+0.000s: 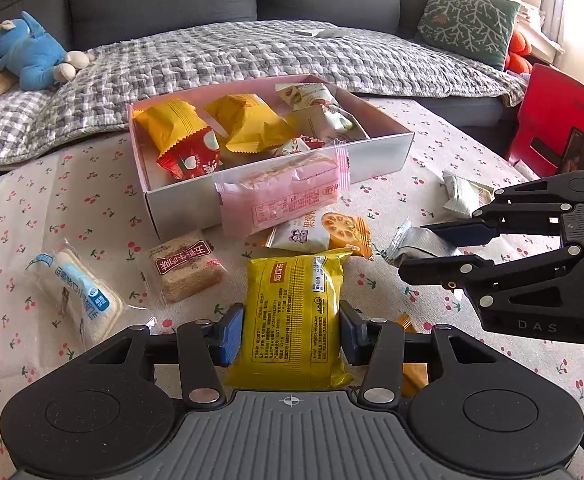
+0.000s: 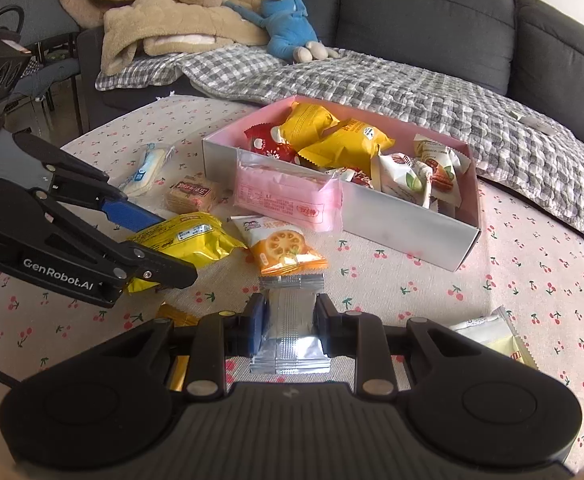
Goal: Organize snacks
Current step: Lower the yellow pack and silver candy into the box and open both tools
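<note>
Left claw [image 1: 290, 334] clenched on yellow pack [image 1: 292, 320], near side of box [image 1: 276, 200] — judged ready for carry in. Right claw [image 2: 288, 324] clenched on silver pack [image 2: 292, 328], also short of box. Pink pack [image 1: 284, 196] leans on box front wall, not yet inside. Box half filled; loose snacks around it on worktop [image 1: 52, 208].

I found the box [image 1: 376, 152] interior crowded with packets. A pink packet [image 1: 288, 196] leaned across its near wall, blocking direct approach. Loose snacks cluttered the surface [image 1: 72, 184] ahead; bare cloth lay open toward the right edge.
</note>
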A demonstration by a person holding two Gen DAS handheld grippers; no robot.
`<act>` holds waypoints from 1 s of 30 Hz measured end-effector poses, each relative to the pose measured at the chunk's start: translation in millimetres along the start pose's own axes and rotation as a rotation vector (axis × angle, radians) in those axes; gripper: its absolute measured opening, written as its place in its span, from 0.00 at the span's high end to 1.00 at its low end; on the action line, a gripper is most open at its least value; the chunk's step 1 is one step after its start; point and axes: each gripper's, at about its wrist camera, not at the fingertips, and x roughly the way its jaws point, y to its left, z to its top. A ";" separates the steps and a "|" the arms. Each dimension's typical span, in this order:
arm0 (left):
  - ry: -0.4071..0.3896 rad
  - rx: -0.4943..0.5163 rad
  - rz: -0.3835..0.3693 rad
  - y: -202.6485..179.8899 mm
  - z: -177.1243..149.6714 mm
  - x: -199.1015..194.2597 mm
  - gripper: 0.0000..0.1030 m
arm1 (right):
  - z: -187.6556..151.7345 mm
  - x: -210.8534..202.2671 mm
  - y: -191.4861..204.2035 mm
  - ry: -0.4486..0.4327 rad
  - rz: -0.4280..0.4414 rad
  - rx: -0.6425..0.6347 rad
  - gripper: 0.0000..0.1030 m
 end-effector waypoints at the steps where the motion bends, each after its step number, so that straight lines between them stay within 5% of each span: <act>1: 0.000 -0.008 -0.002 0.1 0.5 -2.7 0.56 | 1.8 -1.1 -1.8 -0.002 -0.002 0.011 0.76; 15: -0.070 -0.086 0.001 3.4 24.4 -38.0 0.56 | 36.4 -7.0 -24.6 -0.054 -0.037 0.117 0.76; 30: -0.125 -0.240 0.076 40.3 115.1 -12.0 0.56 | 92.9 29.6 -77.9 -0.128 -0.077 0.324 0.76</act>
